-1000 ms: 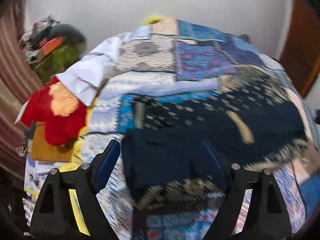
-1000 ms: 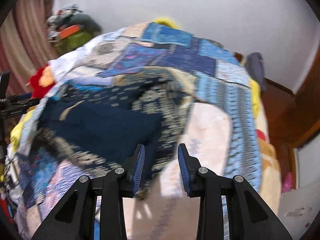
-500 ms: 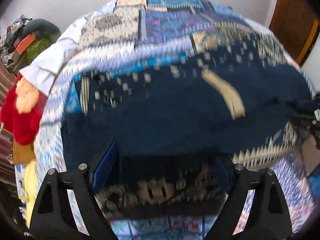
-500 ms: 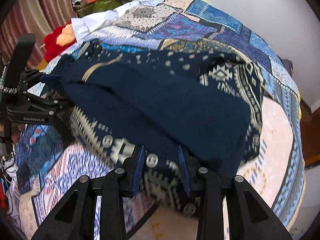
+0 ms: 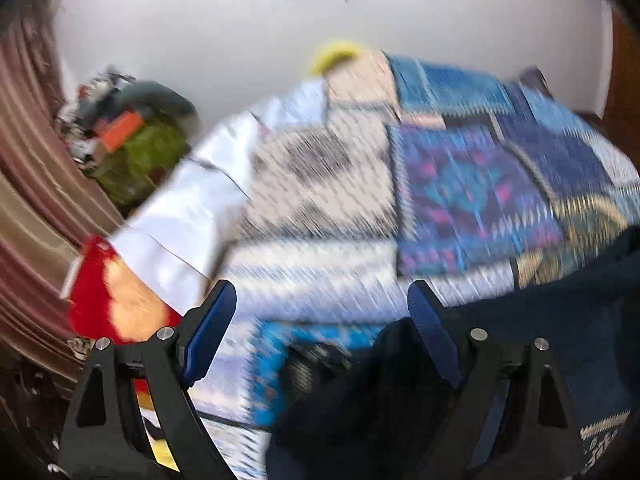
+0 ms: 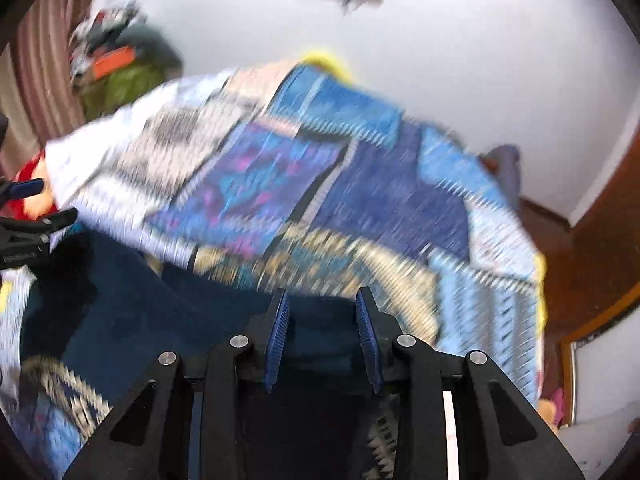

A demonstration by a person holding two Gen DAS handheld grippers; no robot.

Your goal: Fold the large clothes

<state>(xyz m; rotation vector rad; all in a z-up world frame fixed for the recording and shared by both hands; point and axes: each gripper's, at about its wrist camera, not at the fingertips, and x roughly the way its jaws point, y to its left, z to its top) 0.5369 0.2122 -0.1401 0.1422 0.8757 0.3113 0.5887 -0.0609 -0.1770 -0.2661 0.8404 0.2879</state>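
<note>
a: where is the navy garment (image 6: pixel 168 320) seen?
b: it is spread on the patchwork quilt (image 5: pixel 320 200).
a: tool states?
b: left gripper (image 5: pixel 320 320) is held wide; dark cloth is seen partly between its jaws, no pad pressing. right gripper (image 6: pixel 322 336) is set narrow over navy cloth; a grip cannot be told.

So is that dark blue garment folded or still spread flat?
Folded over, at least in part: the dark blue garment lies doubled in layers on the patchwork bedspread. Blur hides how neatly.
</note>
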